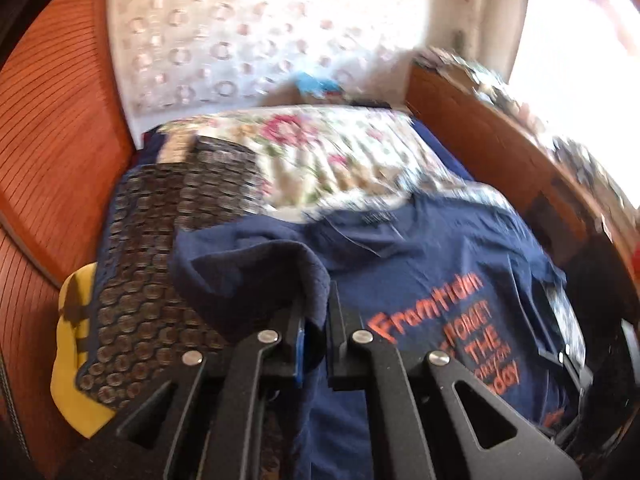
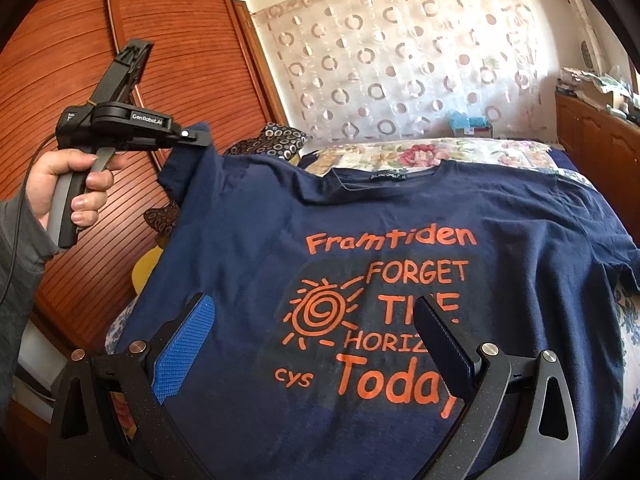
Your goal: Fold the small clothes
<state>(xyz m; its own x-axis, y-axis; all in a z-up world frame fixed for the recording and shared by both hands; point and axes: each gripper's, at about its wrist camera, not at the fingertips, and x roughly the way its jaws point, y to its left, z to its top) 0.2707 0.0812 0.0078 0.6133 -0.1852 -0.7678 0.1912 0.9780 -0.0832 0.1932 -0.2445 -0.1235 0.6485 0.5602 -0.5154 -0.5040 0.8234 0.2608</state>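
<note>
A navy T-shirt (image 2: 400,216) with orange print lies front up on the bed; it also shows in the left wrist view (image 1: 440,264). My left gripper (image 1: 316,320) is shut on the shirt's left sleeve (image 1: 256,268) and holds it lifted off the bed. In the right wrist view the left gripper (image 2: 200,136) pinches that sleeve (image 2: 188,152) at the upper left. My right gripper (image 2: 316,320) is open and empty, hovering above the shirt's lower chest print.
A floral bedspread (image 2: 440,152) covers the bed. A dark patterned cloth (image 1: 160,248) and a yellow item (image 1: 72,352) lie at the bed's left. A wooden wardrobe (image 2: 160,40) stands left, a wooden cabinet (image 2: 592,144) right, a curtain (image 2: 400,60) behind.
</note>
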